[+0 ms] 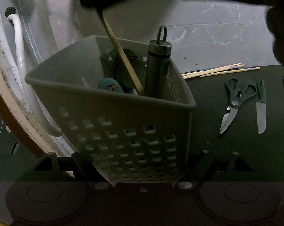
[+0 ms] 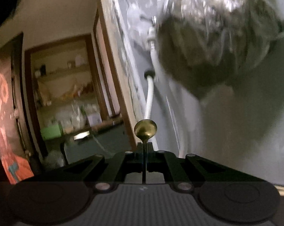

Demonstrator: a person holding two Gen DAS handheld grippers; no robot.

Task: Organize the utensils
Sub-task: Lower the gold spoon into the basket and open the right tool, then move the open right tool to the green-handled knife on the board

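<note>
A grey perforated utensil basket [image 1: 123, 116] fills the left wrist view, tilted, with my left gripper [image 1: 142, 162] shut on its lower sides. Inside stand a dark cylindrical handle with a loop [image 1: 158, 66], a dark ladle [image 1: 128, 69] and a blue piece with a skull mark [image 1: 110, 87]. A wooden handle [image 1: 123, 56] slants down into the basket from a dark blurred shape [image 1: 96, 1] at the top edge. In the right wrist view my right gripper [image 2: 144, 150] is shut on a spoon's neck, and its golden bowl [image 2: 145, 130] stands up above the fingertips.
On the dark tabletop [image 1: 236, 150] right of the basket lie several chopsticks [image 1: 217, 70], green-handled scissors [image 1: 236, 101] and a small knife [image 1: 261, 109]. A white hose [image 1: 19, 43] runs along the marble wall at left. The right wrist view shows a blurred plastic bag [image 2: 217, 37] and a doorway with shelves [image 2: 66, 86].
</note>
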